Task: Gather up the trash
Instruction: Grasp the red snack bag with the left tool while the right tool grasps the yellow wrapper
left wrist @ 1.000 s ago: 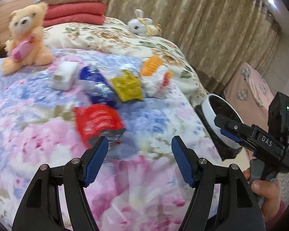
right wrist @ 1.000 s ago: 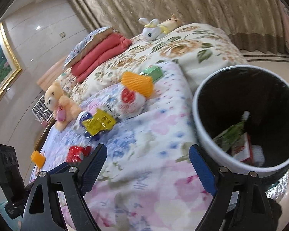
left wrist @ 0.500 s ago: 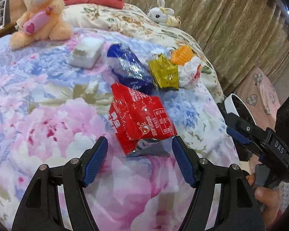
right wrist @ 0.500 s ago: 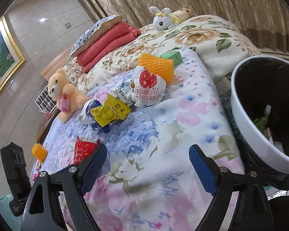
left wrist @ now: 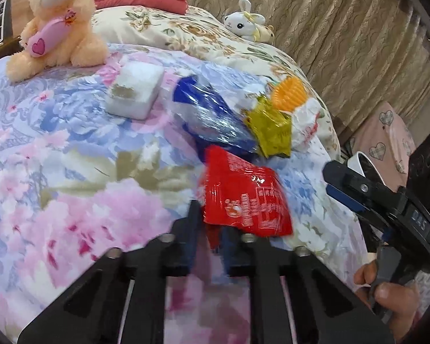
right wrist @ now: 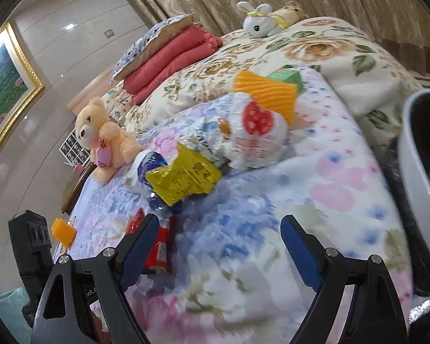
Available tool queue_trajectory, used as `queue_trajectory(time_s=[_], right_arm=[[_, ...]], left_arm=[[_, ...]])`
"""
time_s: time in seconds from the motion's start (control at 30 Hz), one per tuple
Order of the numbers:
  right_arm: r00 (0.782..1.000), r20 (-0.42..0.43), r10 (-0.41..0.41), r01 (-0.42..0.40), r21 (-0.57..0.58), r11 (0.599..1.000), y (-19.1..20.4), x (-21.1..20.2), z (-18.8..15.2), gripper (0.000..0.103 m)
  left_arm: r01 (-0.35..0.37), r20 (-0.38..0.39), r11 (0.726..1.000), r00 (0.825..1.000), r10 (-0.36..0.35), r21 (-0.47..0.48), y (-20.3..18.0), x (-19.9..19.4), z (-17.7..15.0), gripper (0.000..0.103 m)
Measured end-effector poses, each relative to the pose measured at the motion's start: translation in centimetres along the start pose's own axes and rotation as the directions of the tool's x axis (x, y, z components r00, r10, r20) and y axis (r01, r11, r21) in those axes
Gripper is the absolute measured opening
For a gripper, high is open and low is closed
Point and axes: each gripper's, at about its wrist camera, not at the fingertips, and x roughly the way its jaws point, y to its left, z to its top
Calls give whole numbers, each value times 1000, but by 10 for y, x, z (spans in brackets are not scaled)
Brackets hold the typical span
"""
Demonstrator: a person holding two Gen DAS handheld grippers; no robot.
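Left gripper (left wrist: 212, 229) clamped on near edge of crinkled red foil snack packet (left wrist: 243, 197), jaws just closed. Right gripper (right wrist: 220, 246) spread wide, empty, above floral bedspread (right wrist: 272, 286). Uncollected: yellow wrapper (right wrist: 183, 177), blue plastic bag (left wrist: 212, 114), white printed bag (right wrist: 252, 137), orange ribbed piece (right wrist: 266, 91). White-rimmed black bin (right wrist: 415, 177) beside bed edge; open room between.

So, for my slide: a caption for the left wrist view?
Left hand-held gripper shut on red wrapper on floral bedspread.
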Motion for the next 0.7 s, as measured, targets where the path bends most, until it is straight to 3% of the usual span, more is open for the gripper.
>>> queue_trajectory(time_s=[0.13,0.3,0.37,0.43,0.47,0.57,0.63,0.7], right_arm=[[1000,-17,11,-12,-19,1000,10,21,8,68],[1000,-22,13,-13,-31,999,19,41,16,61],[999,-33,11,-12,-37,999,21,48,18,51],[999,-48,12,-14,-43,999,22,53,18,23],[999,-51,14,-16,-45,999,22,54,18,17],[999,-35,26,-28,-60,998,22,44,13,11],[999,-28,30,-32,-69,997,23,38,10,0],[999,-26,35,-37,-64,997,20,29,6,0]], left_arm=[[-11,7,1000,1000,11,-15,13,-6,1,7],[-13,3,999,1000,13,-31,22,-8,-3,7],[-12,1,999,1000,12,-37,24,-9,-5,7],[-13,2,999,1000,13,-37,24,-10,-5,7],[-12,4,999,1000,13,-37,24,-11,-6,7],[-6,6,999,1000,6,-39,23,-13,-6,7],[1,7,999,1000,0,-39,21,-15,-8,7],[9,10,999,1000,-9,-35,17,-16,-7,7]])
